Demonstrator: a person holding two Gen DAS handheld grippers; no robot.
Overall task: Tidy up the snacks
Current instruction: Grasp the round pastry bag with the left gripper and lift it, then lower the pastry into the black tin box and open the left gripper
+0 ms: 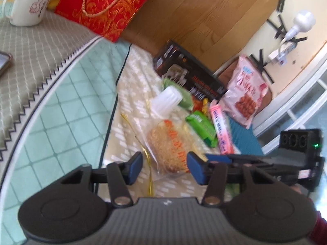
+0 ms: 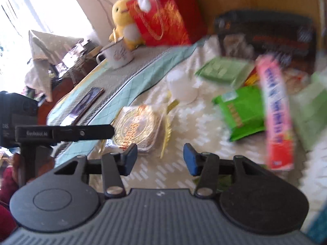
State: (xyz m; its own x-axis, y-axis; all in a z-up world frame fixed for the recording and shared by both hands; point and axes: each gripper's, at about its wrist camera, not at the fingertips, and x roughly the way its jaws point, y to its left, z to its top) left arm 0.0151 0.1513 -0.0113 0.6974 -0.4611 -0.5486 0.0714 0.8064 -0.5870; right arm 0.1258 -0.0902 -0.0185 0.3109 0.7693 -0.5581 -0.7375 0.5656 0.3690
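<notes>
Snacks lie on a cream patterned cloth (image 1: 132, 94). A clear bag of golden noodle snack (image 1: 169, 149) lies just ahead of my open left gripper (image 1: 164, 168); it also shows in the right wrist view (image 2: 137, 126). Beyond it are a white ribbed cup (image 1: 166, 100), a bright green packet (image 1: 201, 126), a pink tube pack (image 1: 221, 130) and a pink bag of red snacks (image 1: 246, 94). My right gripper (image 2: 160, 159) is open and empty over the cloth, with the green packet (image 2: 243, 112) and the pink tube (image 2: 274, 110) ahead to its right.
A dark box (image 1: 190, 73) stands behind the snacks. A red gift bag (image 1: 106, 6) and a white mug (image 1: 28, 4) stand at the back left. A yellow plush toy (image 2: 124, 22) sits by the bag. A phone (image 2: 85, 102) lies on the teal quilt.
</notes>
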